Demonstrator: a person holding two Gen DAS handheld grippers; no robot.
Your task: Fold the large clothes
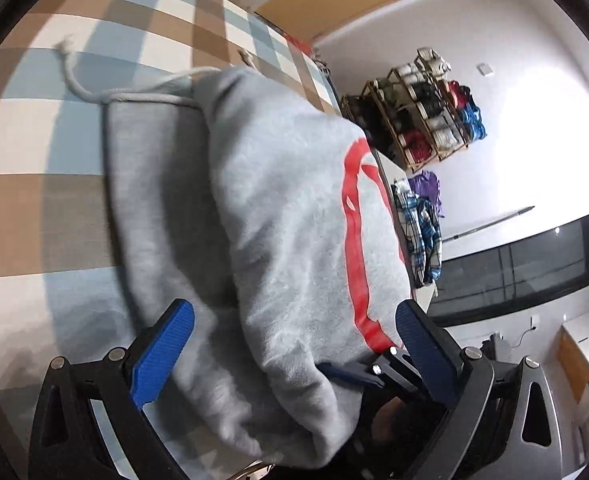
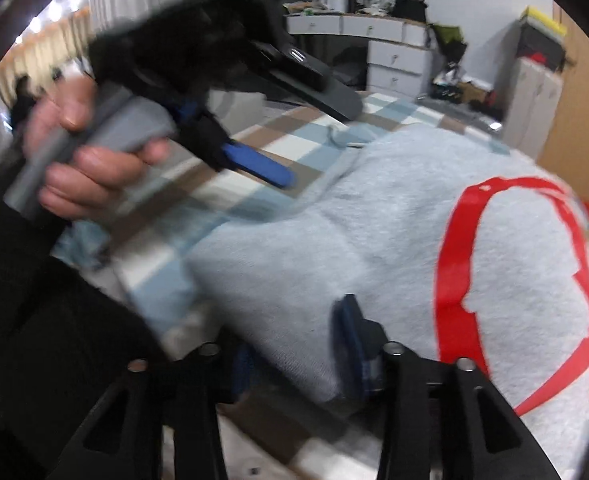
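Nearest the left wrist camera, the left gripper (image 1: pixel 294 340) stands with its two blue fingers (image 1: pixel 162 354) spread wide, released. A rounded fold of the grey hoodie (image 1: pixel 278 208) bulges into the gap between them and spills down toward the camera. The left-hand pad lies against or just beside the cloth; the right-hand one sits beside the red print (image 1: pixel 356 248) at the fold's edge. The pads do not pinch the fabric.

In the right wrist view the right gripper (image 2: pixel 298 356) also has the folded edge of the grey hoodie (image 2: pixel 334 248) lying between its fingers. One dark blue pad (image 2: pixel 354 344) rests on top of the cloth near the edge; the other is mostly hidden under the fabric and blurred. The fingers stand partly apart, and whether they press on the cloth I cannot tell.

Farther out, the garment lies in a thick folded bundle on a checked cover of blue, brown and white squares (image 1: pixel 54 184). Its white drawstring (image 1: pixel 94 92) trails off the far end onto the cover. The red print (image 2: pixel 514 280) faces up on the near right part.

Up and to the left in the right view, a hand (image 2: pixel 82 160) grips the left gripper's grey handle, its blue finger pointing over the cover.

Beyond, a wooden rack of rolled clothes (image 1: pixel 426 108) stands against a white wall, and white drawers (image 2: pixel 394 56) sit at the room's far side.
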